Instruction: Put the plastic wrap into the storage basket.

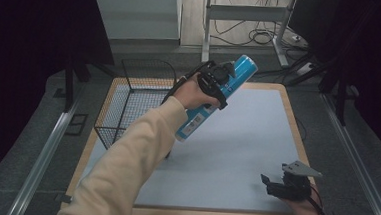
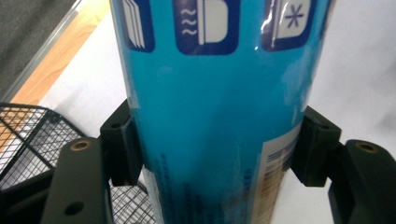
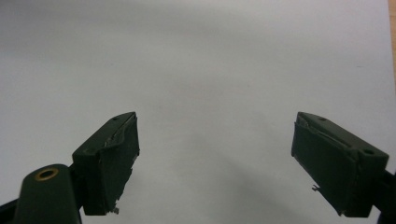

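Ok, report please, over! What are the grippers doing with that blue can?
Left gripper shut on tall blue cylindrical can, tilted above the table. Right gripper open, nothing in it. Black wire mesh basket at table's left; no obstruction.

I read the can as bright cyan-blue, with dark navy squares carrying white pictograms and a white label panel with tiny print. My grippers' jaws are matt black. At ten o'clock, the wire basket shows a black mesh grid. The table is pale grey, edged in light wood.
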{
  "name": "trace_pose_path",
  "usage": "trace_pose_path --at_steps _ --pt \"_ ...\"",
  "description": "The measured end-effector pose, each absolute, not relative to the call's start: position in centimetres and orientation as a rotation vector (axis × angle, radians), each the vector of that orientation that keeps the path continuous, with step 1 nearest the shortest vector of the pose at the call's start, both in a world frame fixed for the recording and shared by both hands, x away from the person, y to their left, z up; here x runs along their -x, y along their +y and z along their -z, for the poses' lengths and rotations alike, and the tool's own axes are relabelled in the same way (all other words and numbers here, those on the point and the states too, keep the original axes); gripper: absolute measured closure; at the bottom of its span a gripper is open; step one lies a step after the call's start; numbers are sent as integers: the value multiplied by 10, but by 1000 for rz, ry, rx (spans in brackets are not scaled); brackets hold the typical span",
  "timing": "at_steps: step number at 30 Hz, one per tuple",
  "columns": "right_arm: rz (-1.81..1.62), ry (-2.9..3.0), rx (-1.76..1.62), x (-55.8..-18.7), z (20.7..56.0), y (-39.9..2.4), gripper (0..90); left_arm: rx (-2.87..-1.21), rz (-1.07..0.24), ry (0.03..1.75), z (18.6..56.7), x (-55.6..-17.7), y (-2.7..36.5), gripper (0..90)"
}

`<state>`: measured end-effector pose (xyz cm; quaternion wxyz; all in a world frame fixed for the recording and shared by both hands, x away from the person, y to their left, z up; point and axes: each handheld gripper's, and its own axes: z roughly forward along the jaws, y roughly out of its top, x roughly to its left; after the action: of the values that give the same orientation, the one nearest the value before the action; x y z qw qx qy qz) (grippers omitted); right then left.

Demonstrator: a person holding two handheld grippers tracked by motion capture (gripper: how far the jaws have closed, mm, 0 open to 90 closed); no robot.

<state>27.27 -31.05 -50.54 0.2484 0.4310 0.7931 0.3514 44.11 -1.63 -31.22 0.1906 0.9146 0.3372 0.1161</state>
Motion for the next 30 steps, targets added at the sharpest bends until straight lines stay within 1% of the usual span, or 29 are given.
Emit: trace_pose_path --at_steps 10,14,27,30 --pt "-950 2159 -1182 -273 506 -311 156 -2533 -396 986 282 -443 9 318" --pt "-953 2159 -1180 -272 505 -310 156 -2540 -436 1023 282 -446 20 319" --pt "-944 2162 -1185 -273 506 -310 156 -2512 -441 1135 291 -455 62 319" --pt "-943 2161 -1183 -273 506 -309 155 -2500 -471 1140 296 -455 70 319"
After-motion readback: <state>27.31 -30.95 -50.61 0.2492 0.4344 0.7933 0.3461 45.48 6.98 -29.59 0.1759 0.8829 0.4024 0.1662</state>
